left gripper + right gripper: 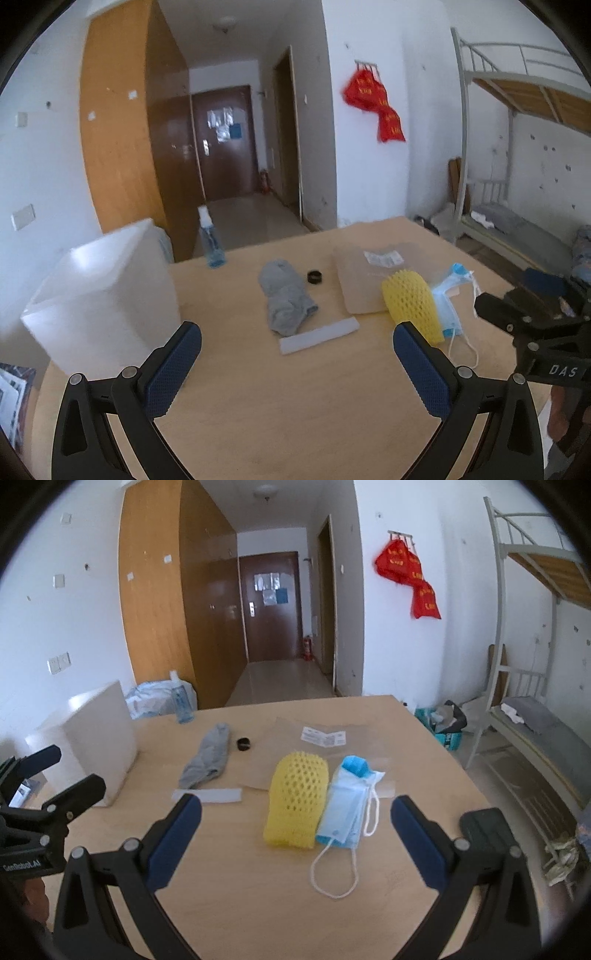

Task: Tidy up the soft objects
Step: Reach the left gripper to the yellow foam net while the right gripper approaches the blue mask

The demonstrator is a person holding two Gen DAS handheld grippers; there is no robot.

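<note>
Both tongs wide and empty: my left gripper hangs over bare table, my right gripper lines up on the yellow foam net lying mid-table, touching the blue face masks on its right. The net looks feather-light and squashy, I'd say it will give under the pads, so I'd pinch across its near end. The masks are thin and floppy, with loose ear loops that could snag. The grey sock lies further left, limp, beside a small black ring. A white box stands left; the spray bottle and clear bag sit behind, nothing blocking my reach
</note>
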